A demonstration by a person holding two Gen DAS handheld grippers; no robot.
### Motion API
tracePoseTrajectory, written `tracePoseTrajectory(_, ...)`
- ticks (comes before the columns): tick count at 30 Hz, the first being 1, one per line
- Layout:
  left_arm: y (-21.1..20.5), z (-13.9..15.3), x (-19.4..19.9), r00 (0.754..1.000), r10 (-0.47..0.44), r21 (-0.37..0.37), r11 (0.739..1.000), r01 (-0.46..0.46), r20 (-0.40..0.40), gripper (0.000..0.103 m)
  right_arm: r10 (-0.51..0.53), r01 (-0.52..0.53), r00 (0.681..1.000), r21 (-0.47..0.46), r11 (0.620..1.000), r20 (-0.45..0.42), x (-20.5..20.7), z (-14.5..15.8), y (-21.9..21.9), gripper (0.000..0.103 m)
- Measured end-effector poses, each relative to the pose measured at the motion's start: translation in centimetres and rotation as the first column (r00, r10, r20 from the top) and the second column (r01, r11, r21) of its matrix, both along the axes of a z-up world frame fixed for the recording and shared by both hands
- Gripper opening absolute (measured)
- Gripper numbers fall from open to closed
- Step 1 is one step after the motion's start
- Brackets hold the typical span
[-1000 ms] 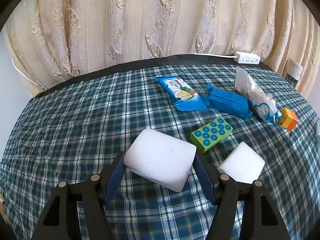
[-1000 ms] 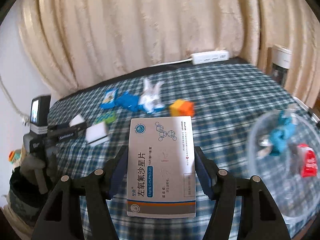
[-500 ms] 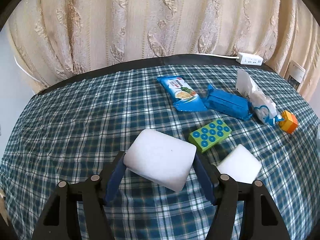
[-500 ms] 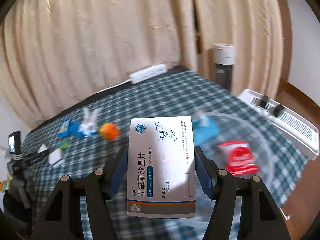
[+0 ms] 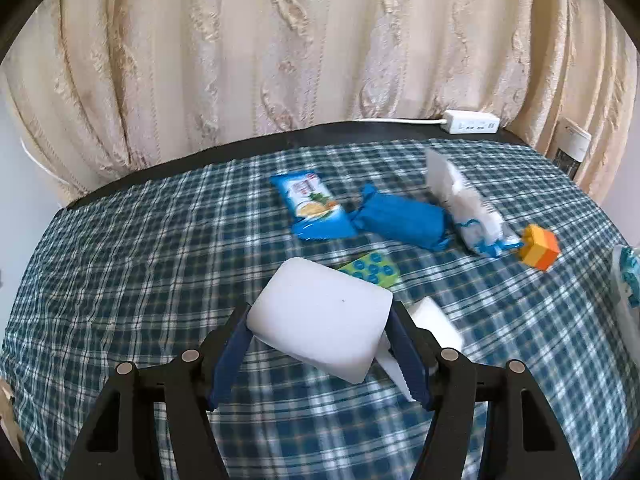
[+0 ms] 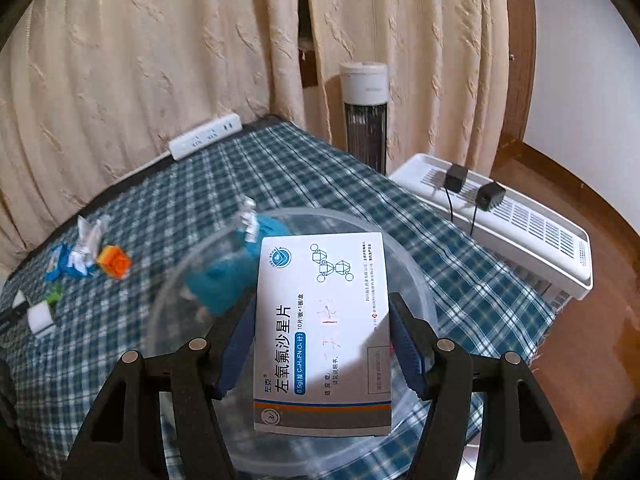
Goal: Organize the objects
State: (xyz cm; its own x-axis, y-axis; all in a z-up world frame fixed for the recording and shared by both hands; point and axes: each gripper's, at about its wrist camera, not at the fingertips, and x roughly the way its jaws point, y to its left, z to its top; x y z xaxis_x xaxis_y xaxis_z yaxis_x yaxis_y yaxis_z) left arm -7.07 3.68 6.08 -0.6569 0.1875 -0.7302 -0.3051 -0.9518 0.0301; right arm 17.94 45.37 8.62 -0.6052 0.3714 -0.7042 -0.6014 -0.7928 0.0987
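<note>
Holding steady on my end: left gripper [image 5: 320, 330] has its jaws clamped on a white sponge [image 5: 320, 318], lifted off the plaid cloth [image 5: 120, 280], blue pads pressed into both short sides. A 2nd sponge [image 5: 434, 320] lies on the cloth just behind it at about 3 o'clock, partly hidden by the right finger. Peeking over the held sponge at 12 o'clock is a green brick [image 5: 370, 270] with blue studs.

Further up the cloth there's a row running from 12 toward 2 o'clock: a light blue snack pack [image 5: 314, 210], a dark blue wrapped pack [image 5: 400, 220] touching its corner, a white-and-blue wrapper [image 5: 468, 208] leaning against that, then an orange-and-yellow block [image 5: 540, 246] just beside it. Power strip [image 5: 472, 122] sits on the table's far edge by the curtain [image 5: 280, 48].

Right gripper [image 6: 322, 340] is closed on a medicine box [image 6: 322, 332], white with blue print and an orange-grey band at the near end, pinched across its width. It hangs over a clear bowl [image 6: 404, 264] on the cloth near the table corner. Inside the bowl at 11 o'clock I can see something teal [image 6: 224, 284] with a bit of silver wrapper on top, but it's too blurred to name.

Off the table at 1 o'clock: a tower fan [image 6: 365, 116], and at 3 o'clock a white vented unit [image 6: 532, 228] with 2 black plugs on it.
</note>
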Motion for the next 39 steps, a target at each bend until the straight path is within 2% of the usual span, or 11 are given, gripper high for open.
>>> tracePoseTrajectory(9,3.3,1.0,1.5,0.998,-0.058,-0.015,0.998,0.058,-0.029,0.071,-0.028,0.027,0.999,0.019,0.999,0.040,-0.5,-1.8,2.1,0.065)
tracePoseTrajectory(17,5.8,1.5,2.4,0.995,-0.092,-0.023,0.996,0.091,-0.030,0.071,-0.048,0.048,0.998,-0.008,0.999,-0.026,-0.1,-2.1,3.0,0.070)
tracePoseTrajectory(23,9.1,1.7,3.5,0.986,-0.165,-0.006,0.986,0.165,-0.012,0.071,-0.072,0.070,0.993,-0.022,0.997,-0.091,0.8,-1.8,3.3,0.072)
tracePoseTrajectory(31,15.1,1.6,6.0,0.951,-0.308,0.008,0.951,0.308,0.008,0.071,-0.080,0.077,0.986,-0.025,0.997,-0.149,1.9,-1.2,3.5,0.072)
tracePoseTrajectory(39,20.8,1.5,8.9,0.895,-0.444,0.024,0.896,0.444,0.032,0.071,-0.067,0.056,0.980,-0.066,0.996,-0.186,3.1,-1.7,4.0,0.072)
